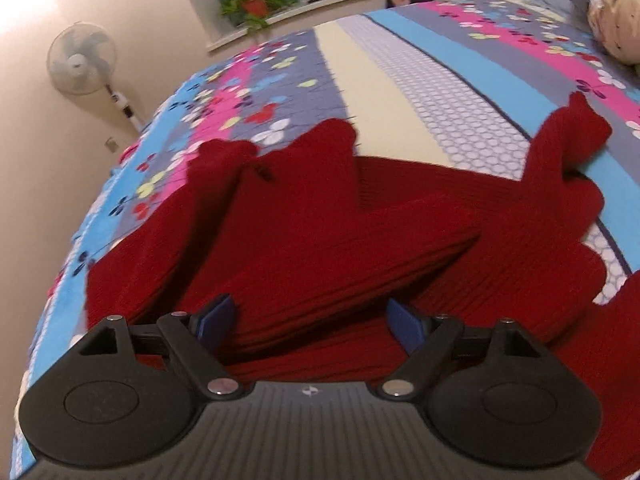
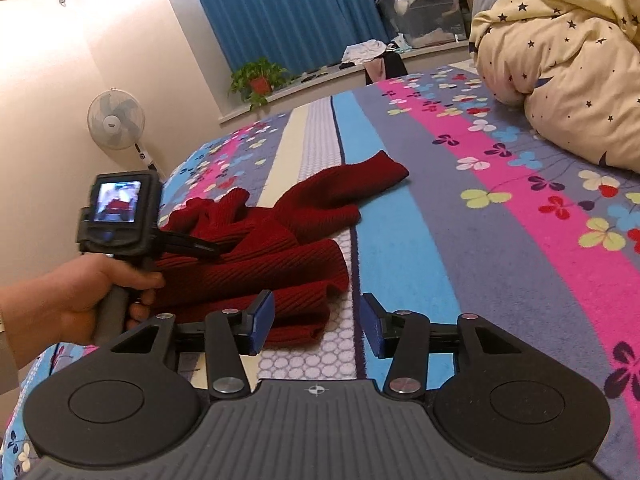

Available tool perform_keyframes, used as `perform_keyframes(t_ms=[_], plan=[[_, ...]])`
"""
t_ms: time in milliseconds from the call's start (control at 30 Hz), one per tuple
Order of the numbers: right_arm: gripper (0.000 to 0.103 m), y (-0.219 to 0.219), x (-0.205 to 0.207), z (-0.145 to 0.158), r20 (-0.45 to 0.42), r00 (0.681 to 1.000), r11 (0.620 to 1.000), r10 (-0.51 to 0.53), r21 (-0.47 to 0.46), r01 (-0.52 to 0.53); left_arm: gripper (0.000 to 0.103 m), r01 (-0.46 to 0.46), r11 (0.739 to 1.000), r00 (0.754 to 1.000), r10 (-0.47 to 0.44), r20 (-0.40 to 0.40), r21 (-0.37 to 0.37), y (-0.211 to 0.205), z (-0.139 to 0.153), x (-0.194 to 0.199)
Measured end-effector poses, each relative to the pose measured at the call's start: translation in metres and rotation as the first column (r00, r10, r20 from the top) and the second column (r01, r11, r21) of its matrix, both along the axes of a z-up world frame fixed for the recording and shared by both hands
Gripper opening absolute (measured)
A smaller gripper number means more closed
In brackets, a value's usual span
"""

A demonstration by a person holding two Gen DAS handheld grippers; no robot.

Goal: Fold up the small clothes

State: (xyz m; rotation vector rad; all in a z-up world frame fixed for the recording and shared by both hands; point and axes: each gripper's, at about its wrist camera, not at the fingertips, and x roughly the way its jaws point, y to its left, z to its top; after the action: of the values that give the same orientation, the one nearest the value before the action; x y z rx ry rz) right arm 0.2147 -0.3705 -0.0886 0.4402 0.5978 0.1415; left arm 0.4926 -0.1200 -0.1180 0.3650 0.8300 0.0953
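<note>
A dark red knit sweater [image 1: 320,232] lies crumpled and partly folded on the patterned bed sheet [image 1: 420,92]. One sleeve [image 1: 568,140] sticks out to the right. My left gripper [image 1: 310,322] hovers low over the near part of the sweater, its blue pads [image 1: 216,320] wide apart, a fold of the knit lying between them without being pressed. In the right wrist view the sweater [image 2: 280,240] is left of centre. My right gripper [image 2: 317,326] is open just off its near hem, over bare sheet. A hand [image 2: 80,296] holds the left tool, whose screen [image 2: 118,202] faces me.
A bundled yellow quilt with stars [image 2: 560,72] fills the bed's far right. The bed's left edge drops off toward a wall with a standing fan [image 2: 116,120]. On the window sill are a potted plant [image 2: 260,80], loose clothes and a storage box [image 2: 424,12].
</note>
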Motion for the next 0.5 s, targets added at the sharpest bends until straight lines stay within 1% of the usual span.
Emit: perform_keyframes(t_ms=[33, 67, 133, 167, 200, 233, 267, 333, 467, 500], plan=[[0.05, 0.0, 0.001, -0.001, -0.001, 1.0, 1.0, 0.0, 0.002, 0.0, 0.082, 0.01, 1.0, 1.0, -0.01, 0.002, -0.003, 0.0, -0.002, 0.002], [0.05, 0.0, 0.002, -0.001, -0.002, 1.0, 1.0, -0.001, 0.002, 0.001, 0.072, 0.013, 1.0, 1.0, -0.013, 0.007, 0.009, 0.0, -0.004, 0.002], [0.05, 0.001, 0.003, -0.002, -0.004, 1.0, 1.0, 0.0, -0.003, 0.0, 0.03, 0.014, 0.998, 1.0, -0.016, 0.021, 0.059, 0.003, -0.004, -0.001], [0.05, 0.001, 0.004, -0.003, -0.003, 1.0, 1.0, 0.001, -0.004, -0.001, 0.022, 0.02, 0.998, 1.0, -0.022, 0.022, 0.067, 0.001, -0.002, -0.006], [0.05, 0.0, 0.004, -0.003, -0.003, 1.0, 1.0, 0.002, -0.004, -0.002, 0.017, 0.031, 0.997, 0.999, -0.034, 0.032, 0.069, 0.006, 0.002, -0.011], [0.05, 0.001, 0.004, -0.002, -0.003, 1.0, 1.0, 0.003, -0.005, -0.003, 0.013, 0.044, 0.997, 0.998, -0.047, 0.047, 0.064, 0.009, 0.008, -0.019], [0.05, 0.0, 0.004, -0.003, -0.003, 1.0, 1.0, 0.003, -0.005, -0.003, 0.012, 0.053, 0.997, 0.997, -0.056, 0.062, 0.058, 0.009, 0.015, -0.03], [0.05, 0.001, 0.005, -0.003, -0.001, 1.0, 1.0, 0.003, -0.007, -0.003, 0.012, 0.066, 0.998, 0.992, -0.067, 0.111, 0.02, 0.024, 0.034, -0.057], [0.05, 0.0, 0.003, -0.003, -0.002, 1.0, 1.0, 0.0, -0.006, 0.0, 0.011, 0.1, 0.994, 0.979, -0.09, 0.182, -0.049, 0.053, 0.072, -0.137], [0.05, 0.0, 0.001, -0.002, -0.002, 1.0, 1.0, -0.003, -0.004, 0.003, 0.011, 0.111, 0.991, 0.976, -0.094, 0.194, -0.079, 0.068, 0.081, -0.161]])
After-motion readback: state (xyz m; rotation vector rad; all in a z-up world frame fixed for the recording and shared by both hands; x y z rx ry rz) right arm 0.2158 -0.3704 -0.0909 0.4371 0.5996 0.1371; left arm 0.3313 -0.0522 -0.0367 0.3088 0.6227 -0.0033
